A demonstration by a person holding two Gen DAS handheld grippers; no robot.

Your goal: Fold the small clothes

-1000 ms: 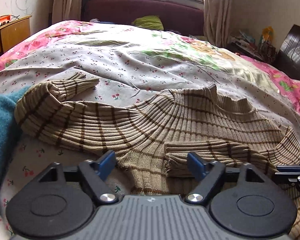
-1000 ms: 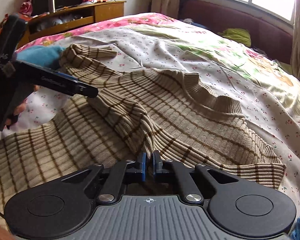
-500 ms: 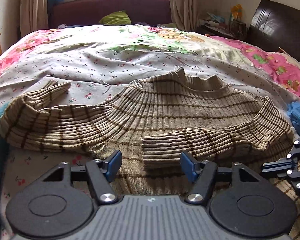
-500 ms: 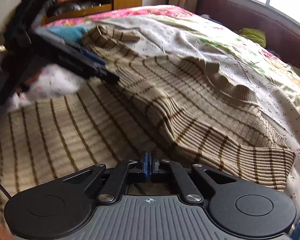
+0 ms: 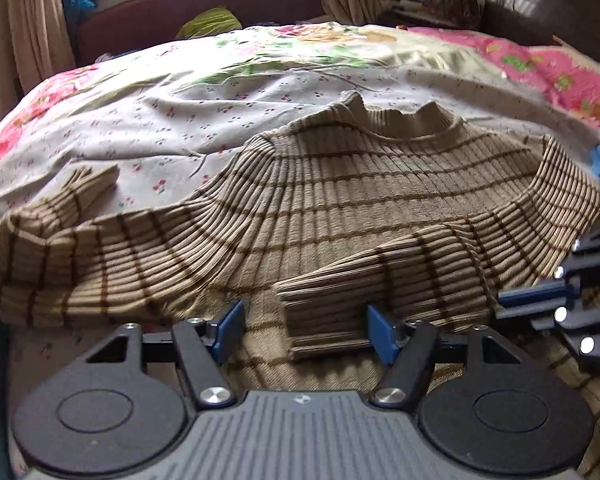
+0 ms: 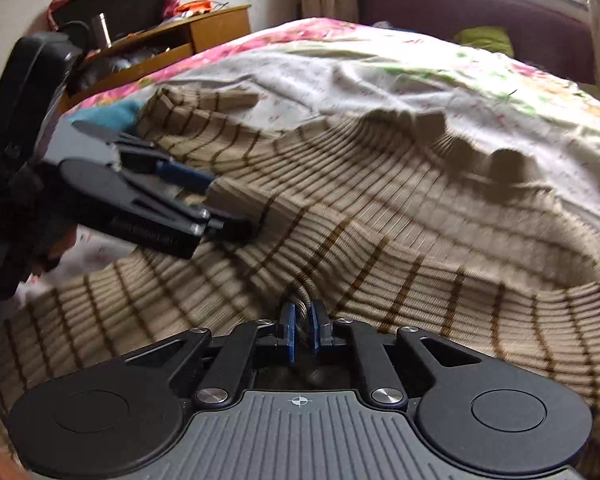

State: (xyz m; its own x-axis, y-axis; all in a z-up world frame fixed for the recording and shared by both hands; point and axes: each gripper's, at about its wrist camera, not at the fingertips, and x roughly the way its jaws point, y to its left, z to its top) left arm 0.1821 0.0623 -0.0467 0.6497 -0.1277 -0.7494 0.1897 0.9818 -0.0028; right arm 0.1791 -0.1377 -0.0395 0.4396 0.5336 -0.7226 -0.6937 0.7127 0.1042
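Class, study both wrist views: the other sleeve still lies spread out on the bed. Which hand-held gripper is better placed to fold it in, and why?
Left. The left hand-held gripper is open and holds nothing, and the outstretched sleeve lies on its side. The right hand-held gripper is shut on the sweater.

No readable text anywhere; faint lettering on side of left gripper (image 6: pixel 204 200) in right wrist view too blurred to read.

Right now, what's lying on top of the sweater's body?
The folded sleeve lies across the sweater, cuff between the open left tool. Whatever is beneath the sweater is hidden.
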